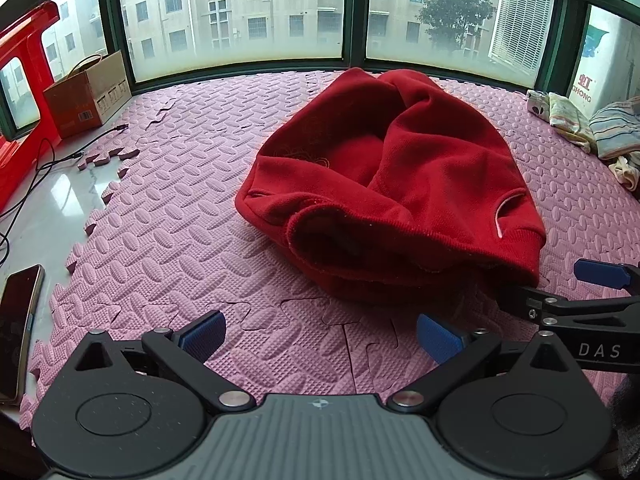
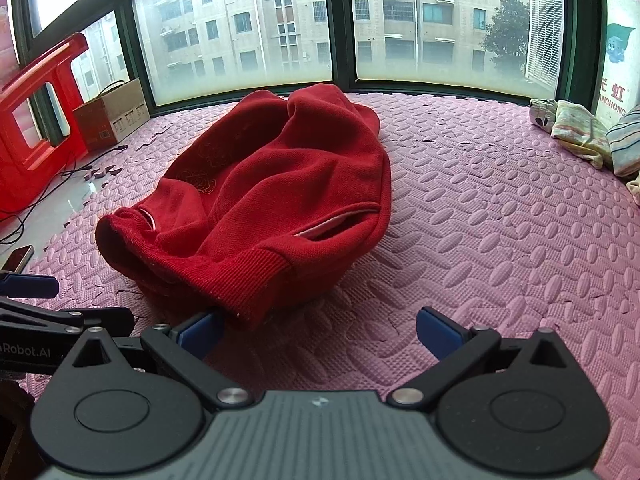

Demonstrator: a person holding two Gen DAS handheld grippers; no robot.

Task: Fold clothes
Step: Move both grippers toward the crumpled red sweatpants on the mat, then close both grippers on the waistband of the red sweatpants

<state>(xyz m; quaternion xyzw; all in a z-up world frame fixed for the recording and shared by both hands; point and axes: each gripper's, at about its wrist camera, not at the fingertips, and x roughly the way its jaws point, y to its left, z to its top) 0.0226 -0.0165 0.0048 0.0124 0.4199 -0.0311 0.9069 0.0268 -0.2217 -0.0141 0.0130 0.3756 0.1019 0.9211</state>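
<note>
A crumpled red sweater point(image 1: 400, 184) lies bunched on the pink foam mat point(image 1: 180, 216), ribbed hem toward me. My left gripper point(image 1: 320, 336) stands open just short of the hem, with only mat between its blue pads. My right gripper point(image 2: 319, 335) is also open; its left pad point(image 2: 200, 334) touches the sweater's point(image 2: 272, 200) ribbed corner, which hangs just inside the gap. In the left wrist view the right gripper point(image 1: 560, 292) reaches in from the right at the hem, one finger partly hidden by cloth. The left gripper's pad point(image 2: 28, 284) shows at the left edge of the right wrist view.
A cardboard box point(image 1: 88, 96) and a red plastic stool point(image 1: 24, 92) stand at the far left, with cables point(image 1: 40, 168) on the bare floor. A phone point(image 1: 18, 328) lies at the mat's left edge. Other clothes point(image 2: 588, 132) are piled at the far right. Windows point(image 1: 248, 16) close off the back.
</note>
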